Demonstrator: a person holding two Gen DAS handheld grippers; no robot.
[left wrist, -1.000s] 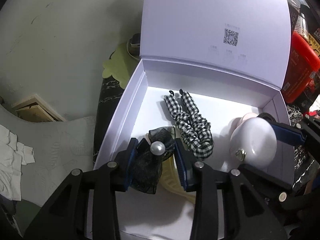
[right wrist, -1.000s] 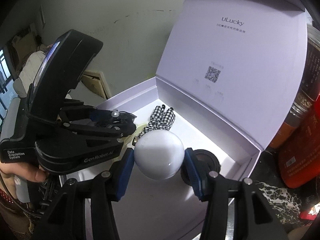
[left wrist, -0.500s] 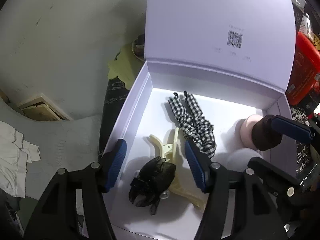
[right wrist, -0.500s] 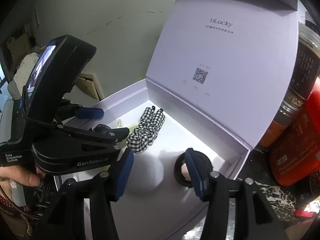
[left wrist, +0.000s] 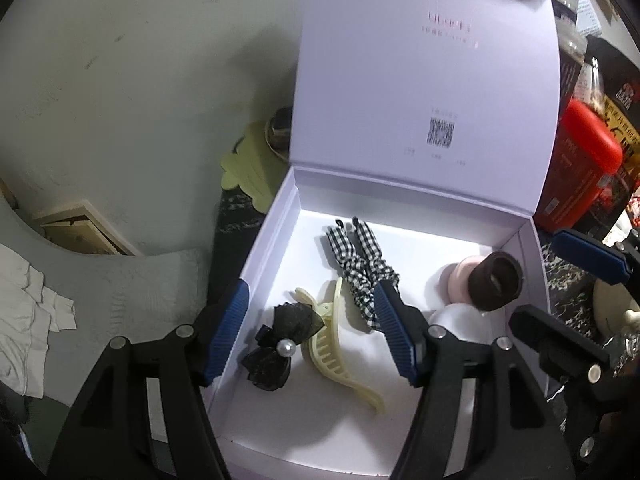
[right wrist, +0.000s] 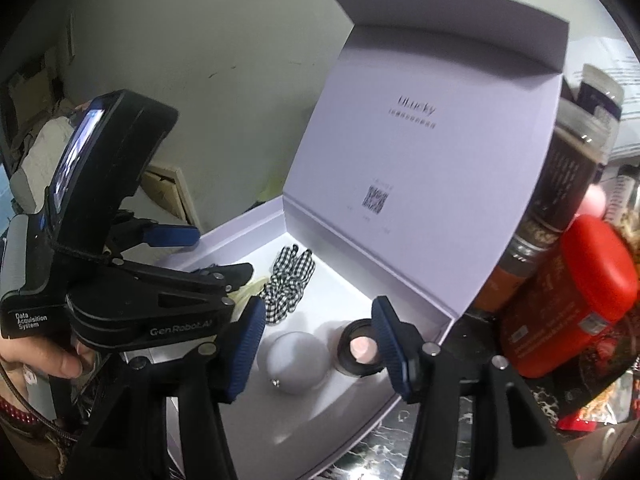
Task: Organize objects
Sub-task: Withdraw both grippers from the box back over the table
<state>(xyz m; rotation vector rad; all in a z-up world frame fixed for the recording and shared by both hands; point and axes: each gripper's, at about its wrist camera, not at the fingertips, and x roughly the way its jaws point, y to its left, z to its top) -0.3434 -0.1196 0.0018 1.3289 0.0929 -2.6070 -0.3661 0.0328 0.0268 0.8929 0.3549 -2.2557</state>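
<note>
A white box (left wrist: pixel 276 232) stands with its lid (left wrist: pixel 424 80) up. Inside lie a black bow with a pearl (left wrist: pixel 280 340), a cream claw clip (left wrist: pixel 336 356), a checked scrunchie (left wrist: pixel 360 264), a white dome (right wrist: pixel 296 360) and a brown-and-pink round piece (right wrist: pixel 360 348). My left gripper (left wrist: pixel 310 286) hangs open above the bow and clip, touching neither. Over the dome and the round piece, my right gripper (right wrist: pixel 318 308) is open too, with nothing between its pads. The left gripper (right wrist: pixel 218 252) also shows in the right wrist view, held by a hand (right wrist: pixel 40 360).
A red container (right wrist: pixel 568 300) and a dark jar (right wrist: pixel 560 200) stand close to the box's right side on a dark marbled top. A pale green mat (left wrist: pixel 248 168) lies behind the box's left corner. White cloth (left wrist: pixel 24 312) lies lower left.
The left gripper opened and let the black bow drop into the box. The right gripper released the white dome onto the box floor. Both grippers rose.
</note>
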